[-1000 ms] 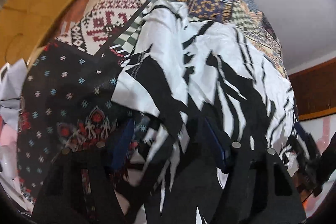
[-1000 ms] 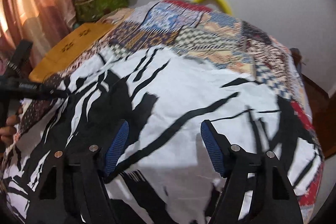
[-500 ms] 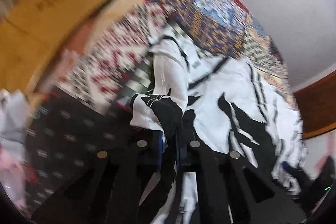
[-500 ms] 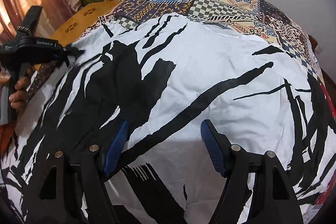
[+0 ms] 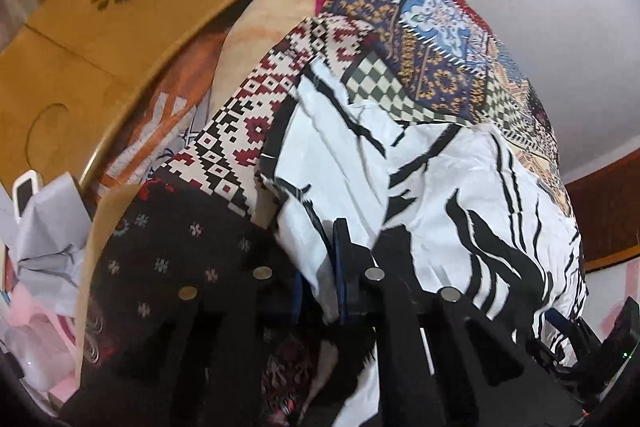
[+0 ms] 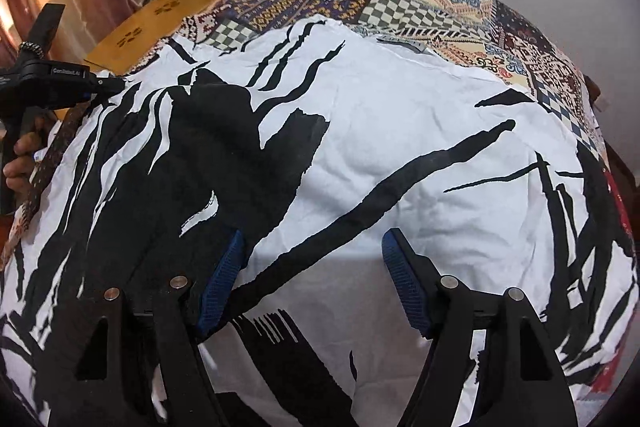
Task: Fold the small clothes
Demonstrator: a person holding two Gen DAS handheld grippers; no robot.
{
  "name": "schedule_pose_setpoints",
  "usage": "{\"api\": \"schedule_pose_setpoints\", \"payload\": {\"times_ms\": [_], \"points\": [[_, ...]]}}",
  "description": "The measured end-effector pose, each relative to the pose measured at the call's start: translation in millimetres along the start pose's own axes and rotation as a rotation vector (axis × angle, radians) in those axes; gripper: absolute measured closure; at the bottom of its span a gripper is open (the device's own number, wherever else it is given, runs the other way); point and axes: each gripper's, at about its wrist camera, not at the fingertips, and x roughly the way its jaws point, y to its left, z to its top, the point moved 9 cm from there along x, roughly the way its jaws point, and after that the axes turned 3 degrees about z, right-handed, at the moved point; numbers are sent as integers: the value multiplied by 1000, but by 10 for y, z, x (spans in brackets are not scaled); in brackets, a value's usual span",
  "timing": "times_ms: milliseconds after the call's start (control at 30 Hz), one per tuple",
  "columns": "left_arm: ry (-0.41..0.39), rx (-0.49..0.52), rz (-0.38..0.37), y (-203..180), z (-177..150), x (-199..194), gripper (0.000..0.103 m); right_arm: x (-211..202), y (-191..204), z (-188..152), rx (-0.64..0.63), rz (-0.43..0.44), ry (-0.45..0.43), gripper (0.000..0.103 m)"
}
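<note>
The left tongs (image 5: pixel 320 267) are clenched on the black-and-white garment's (image 6: pixel 380 147) left edge; the right tongs (image 6: pixel 312 279) hover released above its near middle. The cloth stretches away over the patchwork bedspread (image 6: pixel 440 15); the left hand is nearer its edge.

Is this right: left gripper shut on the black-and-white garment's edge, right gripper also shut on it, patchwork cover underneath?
Not quite. The right gripper is open: in the right wrist view its jaws stand wide apart over the black-and-white garment, pinching nothing. The rest holds: the left gripper is shut on the garment's edge in the left wrist view, and the patchwork cover lies underneath.
</note>
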Motion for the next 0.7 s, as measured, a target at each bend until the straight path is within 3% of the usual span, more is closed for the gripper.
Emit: {"api": "schedule_pose_setpoints", "payload": {"times_ms": [100, 167, 300, 400, 467, 533, 700], "points": [[-14, 9, 13, 25, 42, 10, 92, -132, 50, 136, 1, 11, -29, 36], [-58, 58, 78, 29, 101, -32, 97, -225, 66, 252, -7, 5, -65, 35], [-206, 263, 256, -155, 165, -250, 100, -242, 70, 447, -19, -11, -87, 35], [-322, 396, 311, -431, 176, -481, 100, -147, 64, 516, -17, -13, -78, 35], [-372, 464, 285, -646, 141, -610, 100, -93, 49, 563, 1, 0, -67, 36], [-383, 521, 207, -883, 39, -694, 100, -87, 49, 597, 16, 14, -64, 36], [-248, 609, 66, -1200, -298, -452, 100, -182, 65, 681, 36, 25, -84, 36]]}}
